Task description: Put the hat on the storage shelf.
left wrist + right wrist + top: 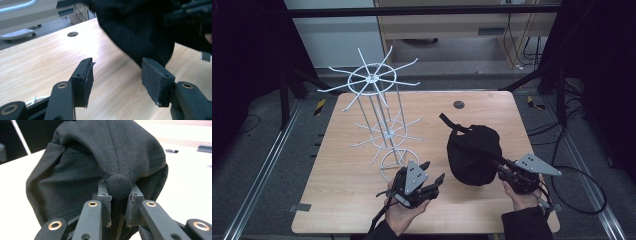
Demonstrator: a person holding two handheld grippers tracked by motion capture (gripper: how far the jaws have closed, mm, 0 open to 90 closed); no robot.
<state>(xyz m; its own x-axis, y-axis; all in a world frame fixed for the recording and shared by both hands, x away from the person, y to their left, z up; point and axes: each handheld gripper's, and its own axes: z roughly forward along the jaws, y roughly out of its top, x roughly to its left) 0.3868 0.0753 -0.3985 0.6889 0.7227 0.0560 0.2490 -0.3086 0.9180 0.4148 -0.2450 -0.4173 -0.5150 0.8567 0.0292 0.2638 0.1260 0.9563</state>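
High view: black cap (474, 155) on the wooden table (337, 200), right of the white wire rack (379, 125), presumably its hanging place; left gripper (434, 182) just beside the cap, right gripper (502, 167) at its crown. Left gripper view: jaws apart, nothing between the pads (87, 77), cap (140, 30) ahead. Right gripper view: right gripper (119, 195) narrowed, pinching the cap (100, 157) at its top button (119, 186), likely for a firm lift.

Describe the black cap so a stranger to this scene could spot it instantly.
Start at the wooden table and look to its right half, away from the white wire rack on the left. There sits the black cap, a soft fabric lump, pinched at its top button by the right hand-held gripper. It is the table's one dark cloth thing.
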